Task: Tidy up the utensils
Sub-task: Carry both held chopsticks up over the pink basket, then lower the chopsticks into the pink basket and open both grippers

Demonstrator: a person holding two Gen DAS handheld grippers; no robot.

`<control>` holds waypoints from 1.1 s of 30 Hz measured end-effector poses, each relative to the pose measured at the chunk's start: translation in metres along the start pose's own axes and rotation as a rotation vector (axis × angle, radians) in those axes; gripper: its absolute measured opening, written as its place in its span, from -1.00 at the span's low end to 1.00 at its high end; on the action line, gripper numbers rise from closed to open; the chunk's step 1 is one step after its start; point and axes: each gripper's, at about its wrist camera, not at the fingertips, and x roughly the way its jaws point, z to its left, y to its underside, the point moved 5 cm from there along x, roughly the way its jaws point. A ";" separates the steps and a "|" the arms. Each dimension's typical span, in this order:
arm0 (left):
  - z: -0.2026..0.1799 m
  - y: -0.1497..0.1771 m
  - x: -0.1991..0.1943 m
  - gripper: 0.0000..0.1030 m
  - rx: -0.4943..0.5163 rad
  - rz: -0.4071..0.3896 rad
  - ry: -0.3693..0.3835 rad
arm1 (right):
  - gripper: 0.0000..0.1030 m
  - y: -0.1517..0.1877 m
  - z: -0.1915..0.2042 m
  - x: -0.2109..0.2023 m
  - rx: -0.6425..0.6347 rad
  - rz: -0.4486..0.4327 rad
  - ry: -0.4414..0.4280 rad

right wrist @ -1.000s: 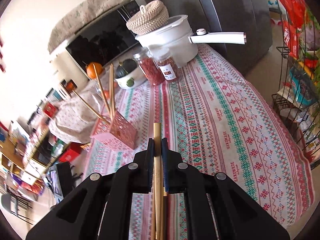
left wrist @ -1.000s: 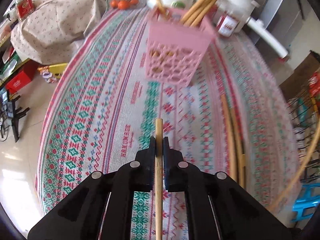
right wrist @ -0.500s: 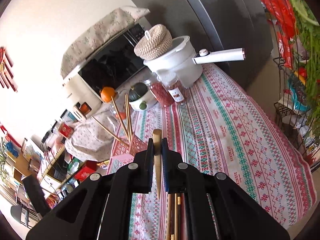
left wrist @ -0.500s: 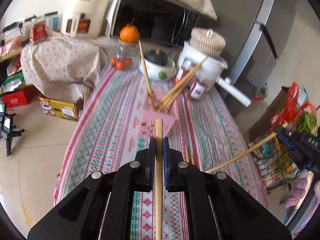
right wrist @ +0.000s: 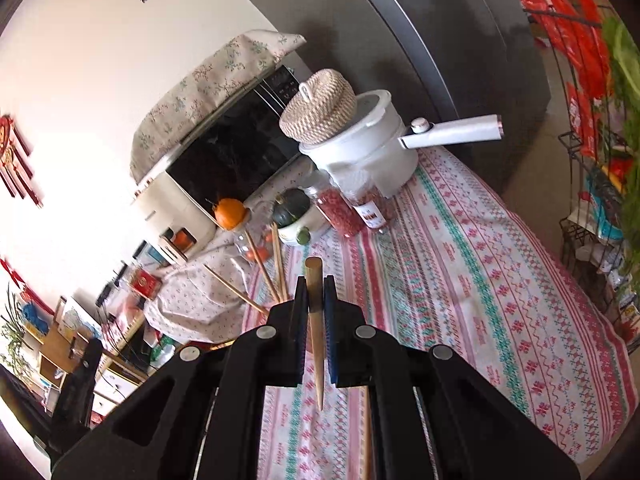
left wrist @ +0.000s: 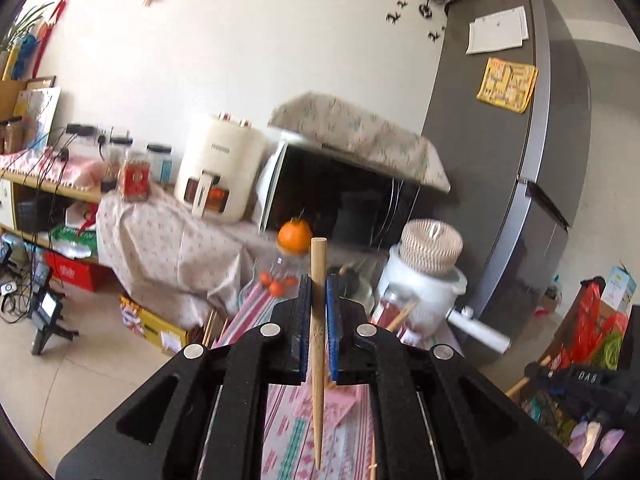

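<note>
Chopsticks (right wrist: pixel 264 276) already stand in the holder mid-bench; each tool grips another clear above the cloth: left tool (left wrist: pixel 314 320) on one chopstick (left wrist: pixel 318 360), right tool (right wrist: pixel 314 320) on another (right wrist: pixel 316 336). One loose stick (right wrist: pixel 367 432) lies on the bench (right wrist: pixel 500 300), so sorting looks partway done.

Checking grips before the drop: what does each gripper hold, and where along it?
Left gripper and right gripper each clamp one chopstick near its thick end.
</note>
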 end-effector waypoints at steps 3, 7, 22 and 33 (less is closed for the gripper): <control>-0.012 -0.021 0.012 -0.88 0.004 -0.062 -0.010 | -0.84 -0.013 0.010 0.000 -0.001 -0.026 -0.018; -0.024 -0.043 0.043 -0.88 0.000 -0.107 -0.020 | -0.84 -0.029 0.018 0.000 -0.015 -0.061 -0.026; 0.008 0.005 0.108 -0.58 0.009 0.061 -0.132 | -0.84 -0.047 -0.006 0.021 0.025 -0.068 0.012; 0.082 0.056 0.062 -0.25 -0.224 0.315 -0.159 | -0.84 -0.044 0.032 0.018 -0.026 -0.083 -0.015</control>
